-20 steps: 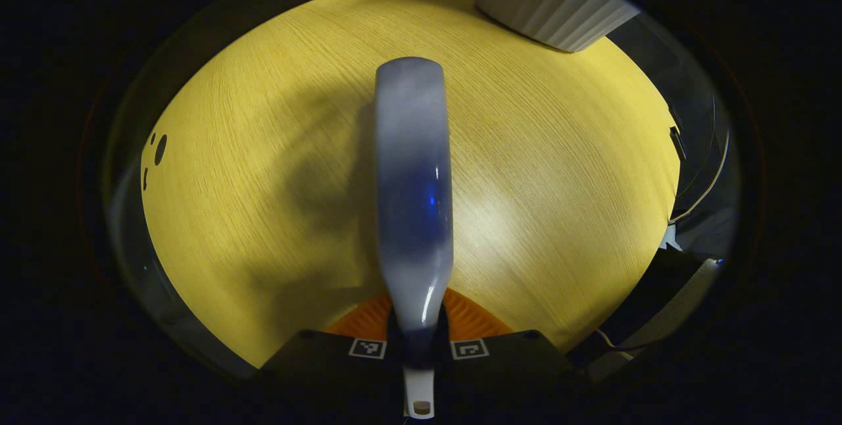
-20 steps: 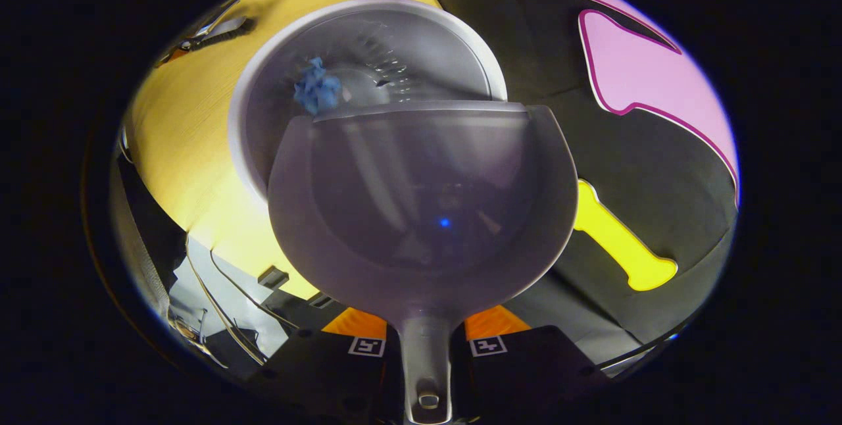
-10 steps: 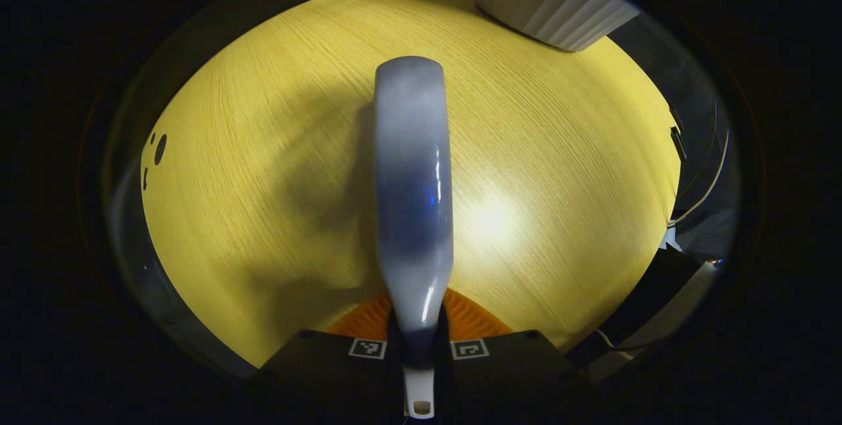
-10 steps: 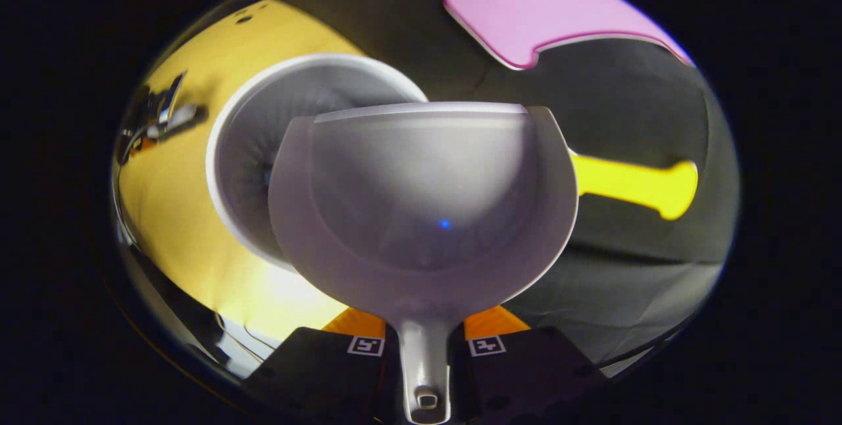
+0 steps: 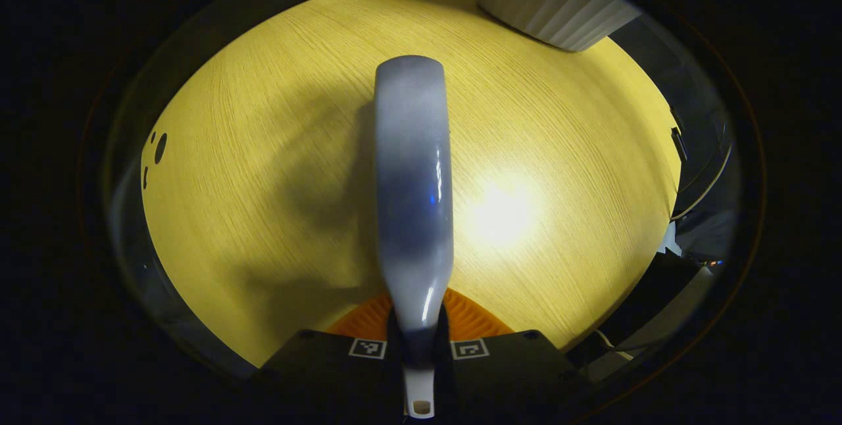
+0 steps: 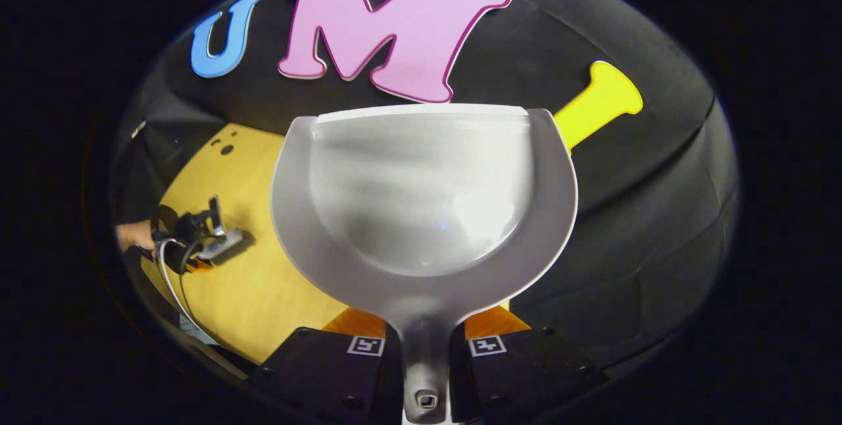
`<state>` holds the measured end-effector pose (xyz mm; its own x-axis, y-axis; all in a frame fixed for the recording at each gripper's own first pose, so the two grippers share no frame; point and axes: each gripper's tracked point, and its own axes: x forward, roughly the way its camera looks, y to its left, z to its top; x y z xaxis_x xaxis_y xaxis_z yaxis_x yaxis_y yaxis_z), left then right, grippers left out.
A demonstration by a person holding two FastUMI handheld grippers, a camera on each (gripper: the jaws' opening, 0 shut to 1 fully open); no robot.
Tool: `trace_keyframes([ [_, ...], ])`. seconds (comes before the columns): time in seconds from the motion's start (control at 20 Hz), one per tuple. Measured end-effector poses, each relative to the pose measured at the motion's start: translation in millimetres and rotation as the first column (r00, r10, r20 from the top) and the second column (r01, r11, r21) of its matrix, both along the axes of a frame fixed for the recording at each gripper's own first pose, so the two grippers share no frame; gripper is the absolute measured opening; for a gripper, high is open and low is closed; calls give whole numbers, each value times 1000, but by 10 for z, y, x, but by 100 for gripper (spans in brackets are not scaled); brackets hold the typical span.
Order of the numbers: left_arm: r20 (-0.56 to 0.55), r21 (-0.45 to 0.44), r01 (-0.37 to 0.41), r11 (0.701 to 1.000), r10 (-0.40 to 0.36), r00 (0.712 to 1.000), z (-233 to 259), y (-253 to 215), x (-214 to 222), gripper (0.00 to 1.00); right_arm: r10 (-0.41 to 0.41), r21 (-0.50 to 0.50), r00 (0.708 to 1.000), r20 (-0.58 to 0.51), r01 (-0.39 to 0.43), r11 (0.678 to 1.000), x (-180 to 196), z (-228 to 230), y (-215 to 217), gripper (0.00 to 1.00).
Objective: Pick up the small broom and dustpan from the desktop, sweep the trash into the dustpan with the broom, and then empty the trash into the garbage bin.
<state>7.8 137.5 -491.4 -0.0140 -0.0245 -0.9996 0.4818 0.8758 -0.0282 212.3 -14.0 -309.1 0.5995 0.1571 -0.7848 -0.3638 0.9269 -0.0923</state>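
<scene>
In the left gripper view, my left gripper (image 5: 419, 339) is shut on the handle of the small grey-white broom (image 5: 412, 175), which reaches forward over the yellow desktop (image 5: 263, 149). The white ribbed garbage bin (image 5: 552, 7) stands at the far right of that view. In the right gripper view, my right gripper (image 6: 426, 346) is shut on the handle of the grey dustpan (image 6: 421, 201). The pan is held up toward the booth wall and nothing lies in its scoop. Far off at the left of that view, the broom (image 6: 227, 244) hangs just above the desktop (image 6: 250, 280).
A hand (image 6: 131, 235) and a looping cable (image 6: 172, 274) are at the desktop's left edge in the right gripper view. Small holes (image 5: 160, 147) mark the desktop at the left. Cables and dark gear (image 5: 691, 201) lie past the desktop's right edge.
The right gripper has swung the dustpan up and away from the bin, which held a blue scrap; bin has left that view. The left gripper and broom have barely moved.
</scene>
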Motion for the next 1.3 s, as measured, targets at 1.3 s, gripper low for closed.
trace_keyframes([
  [1.3,-1,27,-17,999,17,1000,-3,-6,-11,21,216,140,863,-457,-170,975,-579,-2434,419,32],
])
